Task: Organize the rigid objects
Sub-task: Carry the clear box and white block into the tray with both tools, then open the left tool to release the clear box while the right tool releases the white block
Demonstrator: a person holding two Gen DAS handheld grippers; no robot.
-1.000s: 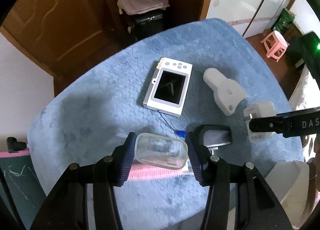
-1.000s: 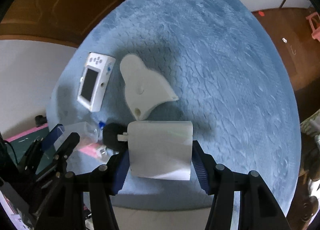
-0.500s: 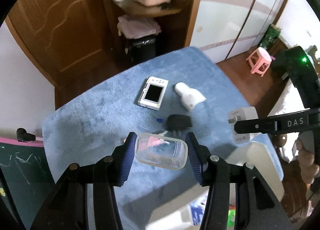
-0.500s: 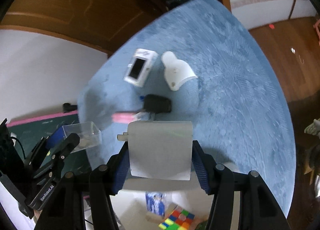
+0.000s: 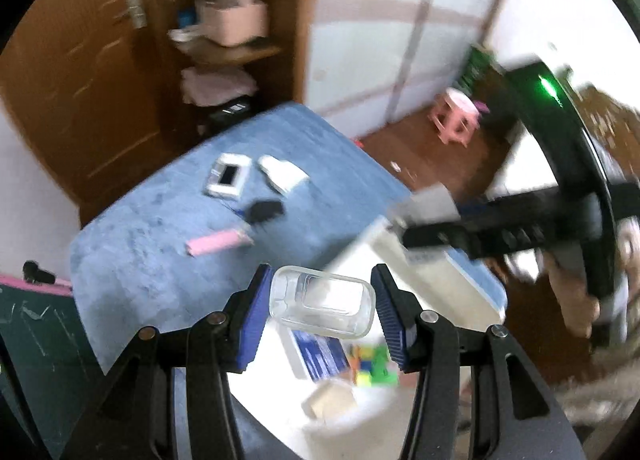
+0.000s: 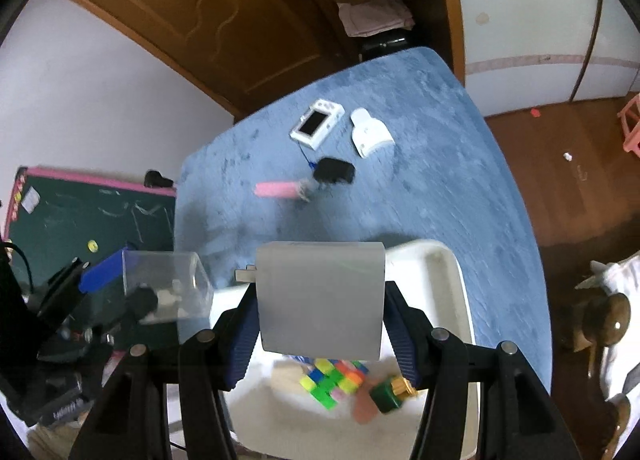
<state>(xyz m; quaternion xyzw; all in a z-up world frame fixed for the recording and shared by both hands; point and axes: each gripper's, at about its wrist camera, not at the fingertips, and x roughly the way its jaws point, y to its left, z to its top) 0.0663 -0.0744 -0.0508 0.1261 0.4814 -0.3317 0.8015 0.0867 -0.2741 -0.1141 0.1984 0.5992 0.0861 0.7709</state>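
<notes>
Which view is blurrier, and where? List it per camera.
Left wrist view: heavy motion smear on the right claw and room; its own clear box is sharp. Right wrist view: crisper, white charger sharp, slight smear on the colour cube; fisheye bends the blue mat.

Left view motion-blurred; white bin [image 6: 452, 268] contents smeared, partly hidden behind white charger [image 6: 320, 298].

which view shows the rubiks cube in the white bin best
The right wrist view. There the cube lies in the white bin below the held white charger, several coloured tiles plain though its top edge is hidden. The left wrist view shows only a blurred green and yellow patch behind the clear box.
</notes>
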